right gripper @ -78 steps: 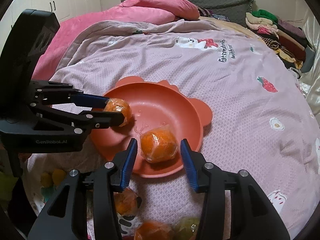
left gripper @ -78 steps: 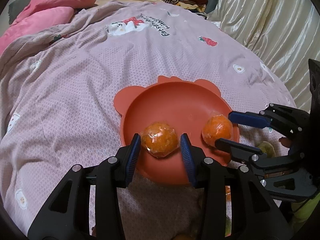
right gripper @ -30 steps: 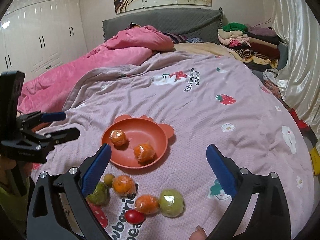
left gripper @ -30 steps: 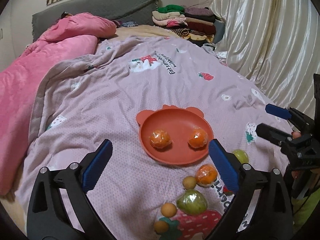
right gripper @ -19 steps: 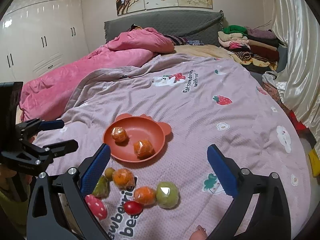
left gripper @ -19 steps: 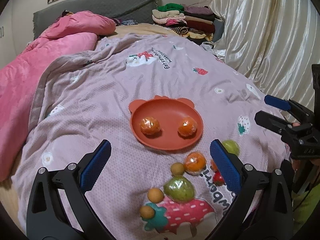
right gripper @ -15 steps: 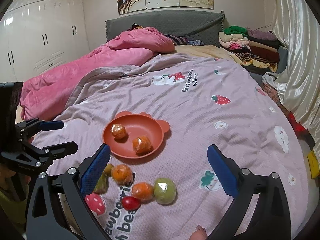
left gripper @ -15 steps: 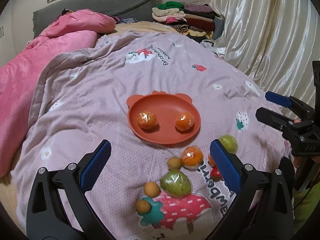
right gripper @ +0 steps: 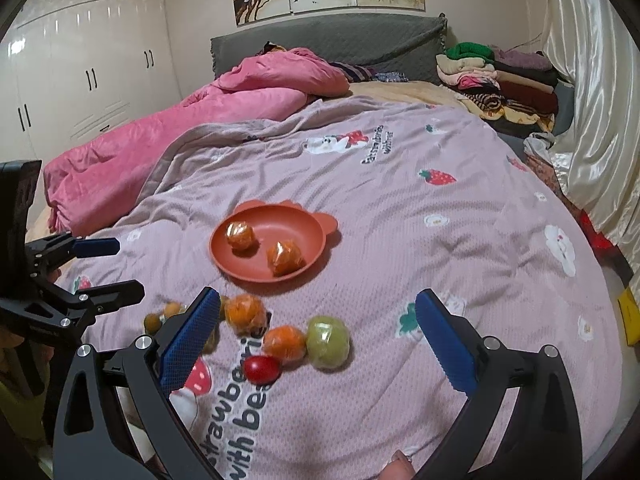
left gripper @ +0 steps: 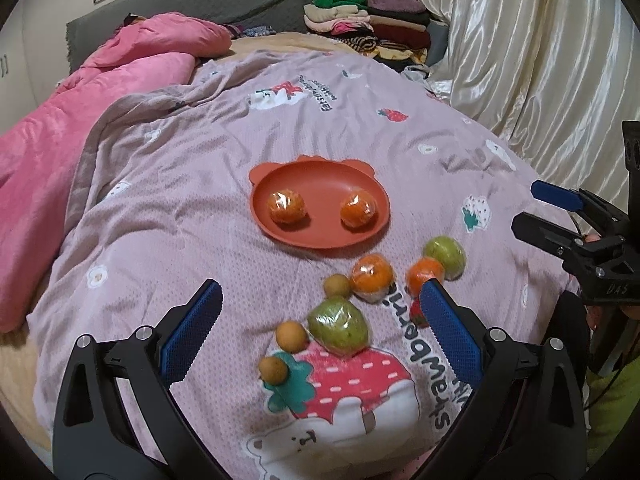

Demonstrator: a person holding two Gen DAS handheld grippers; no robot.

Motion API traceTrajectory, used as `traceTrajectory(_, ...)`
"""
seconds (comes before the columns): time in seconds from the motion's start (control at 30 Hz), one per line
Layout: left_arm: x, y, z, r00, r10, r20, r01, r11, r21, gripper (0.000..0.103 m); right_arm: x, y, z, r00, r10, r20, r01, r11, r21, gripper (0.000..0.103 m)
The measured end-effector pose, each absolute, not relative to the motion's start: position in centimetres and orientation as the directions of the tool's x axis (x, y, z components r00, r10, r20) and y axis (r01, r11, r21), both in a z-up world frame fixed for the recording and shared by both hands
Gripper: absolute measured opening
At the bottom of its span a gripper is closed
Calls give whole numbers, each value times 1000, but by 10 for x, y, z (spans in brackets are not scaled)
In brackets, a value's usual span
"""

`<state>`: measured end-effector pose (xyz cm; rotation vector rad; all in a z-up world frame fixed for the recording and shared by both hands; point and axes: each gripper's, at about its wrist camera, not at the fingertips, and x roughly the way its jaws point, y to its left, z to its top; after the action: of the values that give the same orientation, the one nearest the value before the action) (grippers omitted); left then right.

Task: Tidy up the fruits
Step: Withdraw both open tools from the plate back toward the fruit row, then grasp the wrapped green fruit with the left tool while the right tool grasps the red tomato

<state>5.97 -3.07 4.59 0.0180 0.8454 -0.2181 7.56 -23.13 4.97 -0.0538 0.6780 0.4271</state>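
- You have pulled both grippers, left gripper point(left gripper: 316, 320) and right gripper point(right gripper: 318, 328), back from the plate point(left gripper: 320, 236); both are wide open, empty.
- Two oranges point(left gripper: 286, 208) now lie on it; the loose fruit point(left gripper: 370, 274) just before the plate remains.

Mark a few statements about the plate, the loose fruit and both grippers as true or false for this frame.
1. The orange plate holds two wrapped oranges. True.
2. The left gripper is shut on an orange. False: its jaws are wide open and hold nothing.
3. A small red fruit lies on the blanket, outside the plate. True.
4. All the green fruits are on the plate. False: the two green fruits, one near the left gripper and one further right, lie on the blanket.
5. The right gripper is open and empty. True.
6. The plate is empty. False: it holds the oranges and.
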Motion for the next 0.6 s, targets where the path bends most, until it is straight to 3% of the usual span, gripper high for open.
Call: traceTrajectory(0.6,37,-45,24,570,-236,-787,256,961,-103,93,49,-231,8,616,373,-694,-427,898,104,98)
